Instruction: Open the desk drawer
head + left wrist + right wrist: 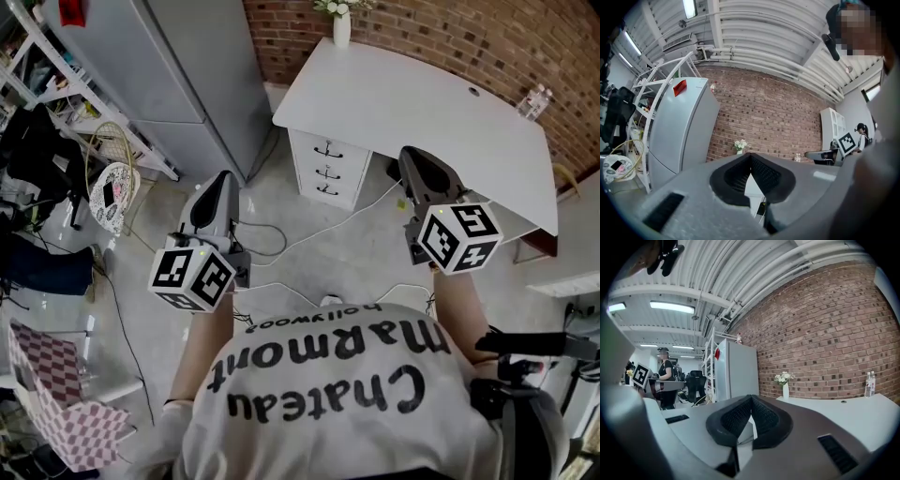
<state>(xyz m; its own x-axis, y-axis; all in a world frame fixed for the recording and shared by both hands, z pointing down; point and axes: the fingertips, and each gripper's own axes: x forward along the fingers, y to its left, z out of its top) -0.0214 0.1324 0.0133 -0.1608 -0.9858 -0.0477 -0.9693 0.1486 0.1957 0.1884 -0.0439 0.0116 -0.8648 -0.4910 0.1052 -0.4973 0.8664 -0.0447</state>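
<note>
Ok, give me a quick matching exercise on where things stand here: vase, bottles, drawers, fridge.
Things: 1 vase; 2 bottles; 3 drawers; 4 fridge.
Places: A under the desk's left end; B on the floor, left of the desk; C desk top, right end; D desk top, back left corner.
Pairs: 1-D; 2-C; 3-A; 4-B.

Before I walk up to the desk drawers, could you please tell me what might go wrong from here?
Cables trail across the floor toward the desk drawers; a foot could snag them. The left tongs and right tongs are shut, so must open before taking a handle. A hard tug may rock the vase above.
</note>
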